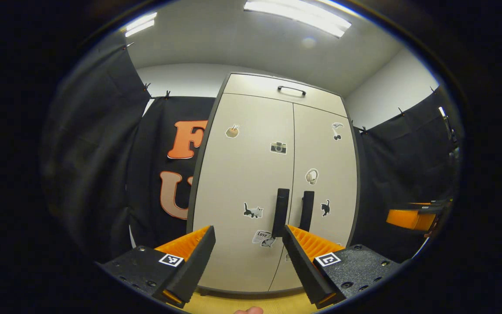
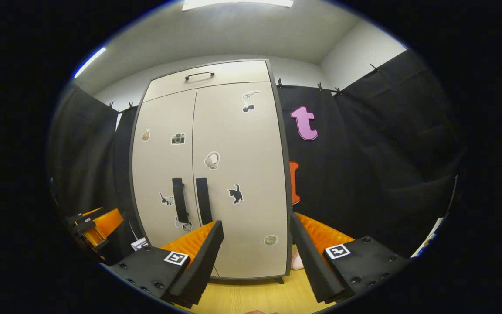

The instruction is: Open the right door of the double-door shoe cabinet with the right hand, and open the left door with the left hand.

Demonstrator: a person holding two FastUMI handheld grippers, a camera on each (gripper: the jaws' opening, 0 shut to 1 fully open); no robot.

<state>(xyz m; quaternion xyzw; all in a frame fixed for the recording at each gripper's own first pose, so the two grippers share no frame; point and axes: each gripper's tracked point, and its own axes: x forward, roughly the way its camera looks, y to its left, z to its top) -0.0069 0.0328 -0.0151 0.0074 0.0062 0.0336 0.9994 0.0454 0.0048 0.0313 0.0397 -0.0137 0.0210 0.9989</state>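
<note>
Left gripper (image 1: 247, 235), right gripper (image 2: 256, 231) — spread wide, empty.

We see both views evenly lit by ceiling light strips (image 1: 296, 16) high above each gripper, with soft glare on the cabinet (image 1: 273, 183) top. Focus is sharp ahead; fisheye bending curves the cabinet's edges, and the rim around us falls dim and slightly blurred.
</note>
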